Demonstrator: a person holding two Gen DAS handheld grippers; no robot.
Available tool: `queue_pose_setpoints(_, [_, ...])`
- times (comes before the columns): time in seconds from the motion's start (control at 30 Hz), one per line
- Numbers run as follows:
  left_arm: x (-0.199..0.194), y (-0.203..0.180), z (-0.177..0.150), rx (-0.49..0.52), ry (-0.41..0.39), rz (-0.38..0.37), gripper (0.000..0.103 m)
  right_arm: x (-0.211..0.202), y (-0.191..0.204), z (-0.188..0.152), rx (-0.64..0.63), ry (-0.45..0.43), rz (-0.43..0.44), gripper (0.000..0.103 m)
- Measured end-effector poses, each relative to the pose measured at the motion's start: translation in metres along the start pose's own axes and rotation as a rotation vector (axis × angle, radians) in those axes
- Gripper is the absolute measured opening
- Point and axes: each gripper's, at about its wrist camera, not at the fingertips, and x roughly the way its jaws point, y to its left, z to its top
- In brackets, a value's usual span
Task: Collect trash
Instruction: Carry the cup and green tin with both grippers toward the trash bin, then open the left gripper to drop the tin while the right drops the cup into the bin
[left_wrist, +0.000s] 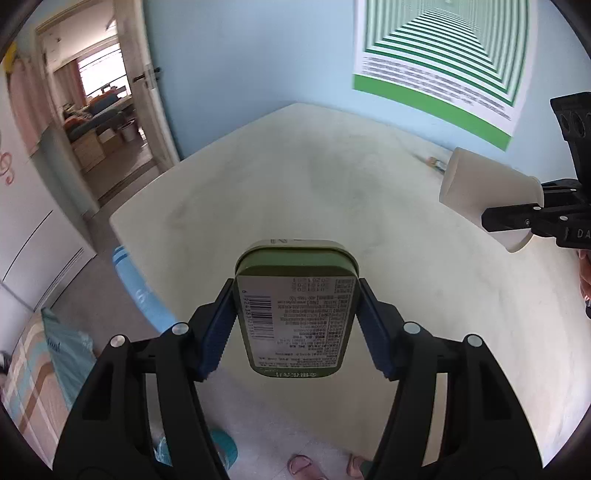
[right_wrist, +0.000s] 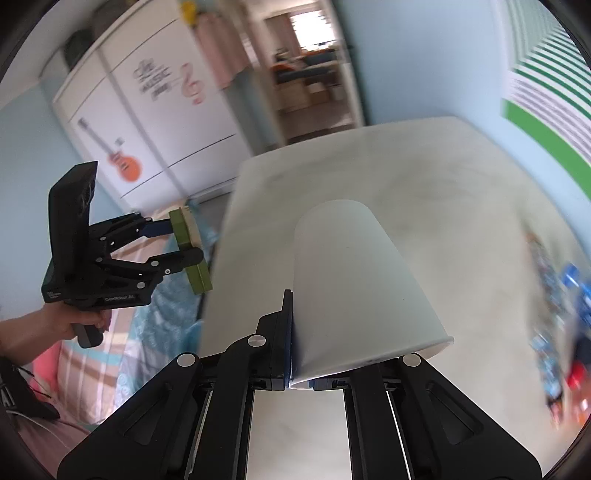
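Green tin clamped in downward-tilted left gripper above table.

Green tin glossy metal; white cup matt paper.

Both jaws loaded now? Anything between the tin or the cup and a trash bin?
Left gripper holds the green tin; right gripper pinches the paper cup. No bin is in view, so I can't tell.

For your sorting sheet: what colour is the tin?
Olive green tin, best seen in left wrist view.
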Motion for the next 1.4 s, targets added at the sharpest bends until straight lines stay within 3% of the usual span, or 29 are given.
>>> queue_pose_setpoints(0.23, [-0.038,0.124,-0.066,-0.207,0.046,0.180,0.061,0.109,0.115,0.054,-0.194,0.105,0.196,0.007])
queue_pose_setpoints(0.4, [-0.059,0.190,-0.125,-0.346,0.098,0.275,0.061,0.188,0.203,0.065,-0.315,0.212,0.325,0.007])
queue_pose_setpoints(0.67, [-0.059,0.277,-0.241,-0.594,0.232,0.363,0.061,0.314,0.319,0.037,-0.382,0.403,0.463,0.007])
queue_pose_setpoints(0.9, [-0.043,0.321,-0.323,-0.689,0.317,0.385,0.061,0.401,0.398,-0.017,-0.407,0.556,0.506,0.007])
queue_pose_setpoints(1.13, [-0.007,0.343,-0.388,-0.755,0.394,0.379,0.061,0.484,0.419,-0.075,-0.378,0.678,0.494,0.007])
queue_pose_setpoints(1.4, [0.067,0.356,-0.471,-0.890,0.497,0.325,0.061,0.589,0.400,-0.155,-0.220,0.819,0.403,0.007])
